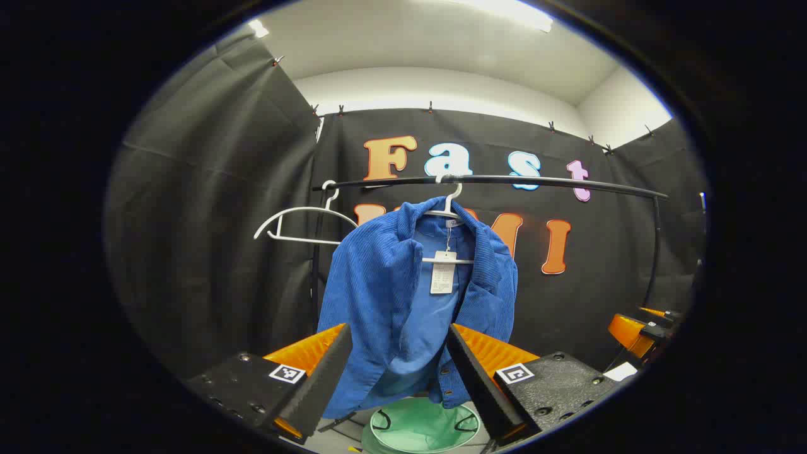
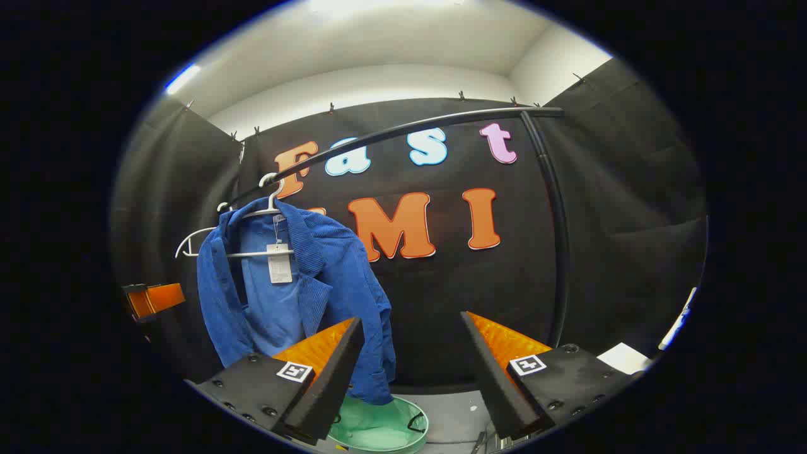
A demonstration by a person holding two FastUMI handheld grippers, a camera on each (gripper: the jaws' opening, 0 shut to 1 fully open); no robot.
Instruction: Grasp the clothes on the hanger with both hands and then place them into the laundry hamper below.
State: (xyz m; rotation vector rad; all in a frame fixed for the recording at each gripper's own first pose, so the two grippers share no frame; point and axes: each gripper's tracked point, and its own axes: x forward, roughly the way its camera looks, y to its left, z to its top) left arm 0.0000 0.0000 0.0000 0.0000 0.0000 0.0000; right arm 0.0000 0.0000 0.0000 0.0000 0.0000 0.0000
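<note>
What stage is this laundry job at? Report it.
Nothing is done yet: the blue jacket hangs on its white hanger from the rail. In hand: the left gripper and right gripper are open, facing it. Left: grasp it and lower it into the green hamper.

A recording booth is surrounding us. Black cloth [image 2: 618, 208] is hanging clipped along white walls [image 1: 441, 88]. A garment rail [image 1: 504, 181] is standing far.

Tag [image 1: 442, 272] on blue jacket [image 1: 384, 296]: print too small to read; no other legible text.
</note>
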